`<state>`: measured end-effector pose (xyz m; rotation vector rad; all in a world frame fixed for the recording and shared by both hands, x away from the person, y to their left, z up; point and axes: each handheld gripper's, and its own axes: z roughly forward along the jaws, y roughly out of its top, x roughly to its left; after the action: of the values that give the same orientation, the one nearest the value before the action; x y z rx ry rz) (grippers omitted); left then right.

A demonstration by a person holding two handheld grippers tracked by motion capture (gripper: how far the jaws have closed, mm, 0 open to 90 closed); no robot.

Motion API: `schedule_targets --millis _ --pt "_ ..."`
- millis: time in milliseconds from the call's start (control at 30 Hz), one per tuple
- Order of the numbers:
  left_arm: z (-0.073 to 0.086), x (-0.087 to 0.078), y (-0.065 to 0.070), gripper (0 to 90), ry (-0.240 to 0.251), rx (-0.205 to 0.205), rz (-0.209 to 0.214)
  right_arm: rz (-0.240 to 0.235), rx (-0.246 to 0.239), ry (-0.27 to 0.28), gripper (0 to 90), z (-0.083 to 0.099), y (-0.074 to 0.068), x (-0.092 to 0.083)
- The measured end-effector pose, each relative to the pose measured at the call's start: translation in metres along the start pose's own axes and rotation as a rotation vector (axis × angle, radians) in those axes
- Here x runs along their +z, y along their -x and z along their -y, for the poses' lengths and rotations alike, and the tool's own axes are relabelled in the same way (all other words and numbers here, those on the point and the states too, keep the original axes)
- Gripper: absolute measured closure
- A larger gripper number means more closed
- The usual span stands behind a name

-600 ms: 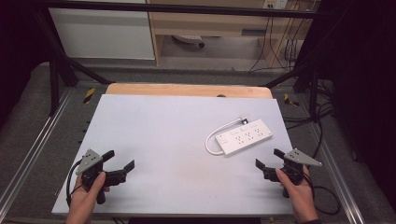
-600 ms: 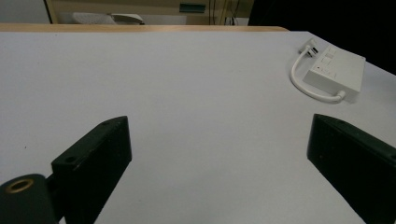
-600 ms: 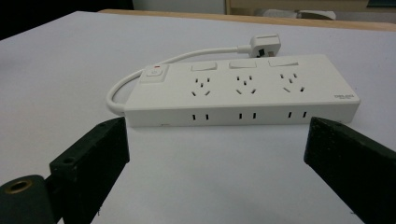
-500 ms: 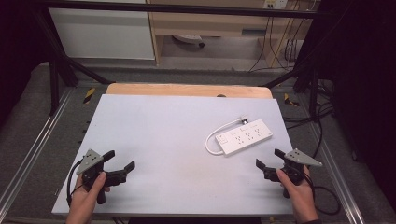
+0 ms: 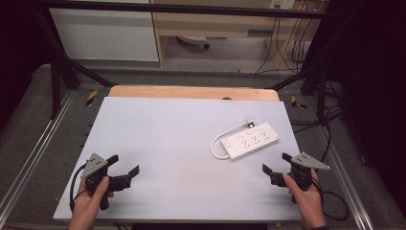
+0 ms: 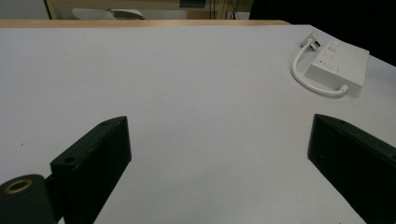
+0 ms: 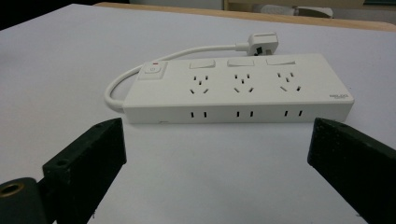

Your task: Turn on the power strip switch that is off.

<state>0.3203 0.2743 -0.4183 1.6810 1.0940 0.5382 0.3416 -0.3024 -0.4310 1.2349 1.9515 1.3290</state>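
Observation:
A white power strip (image 5: 253, 140) lies on the right half of the table (image 5: 182, 134), its short white cable (image 5: 221, 139) curled round to a plug (image 5: 250, 122) beside it. In the right gripper view the strip (image 7: 243, 91) lies flat just ahead of the wide-apart jaws, with three sockets and a switch on top. My right gripper (image 5: 276, 164) is open at the front right, a little short of the strip. My left gripper (image 5: 123, 165) is open at the front left, with bare table between its jaws. Far off at the upper right of the left gripper view sits the strip (image 6: 336, 65).
A wooden board edge (image 5: 191, 92) runs along the table's far side. Beyond it stand a white cabinet (image 5: 105, 33) and a wooden shelf unit (image 5: 225, 24). Metal rails (image 5: 28, 158) flank the table, and cables (image 5: 330, 143) hang at the right.

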Motion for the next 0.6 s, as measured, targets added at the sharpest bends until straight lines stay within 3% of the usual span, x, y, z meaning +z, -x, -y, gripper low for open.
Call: schedule_targets --millis 600 --pt "0.0002 0.0005 0.0001 5.7 -0.005 0.002 0.002 -0.028 0.022 0.016 3.8 -0.0075 -0.0007 -0.0057"
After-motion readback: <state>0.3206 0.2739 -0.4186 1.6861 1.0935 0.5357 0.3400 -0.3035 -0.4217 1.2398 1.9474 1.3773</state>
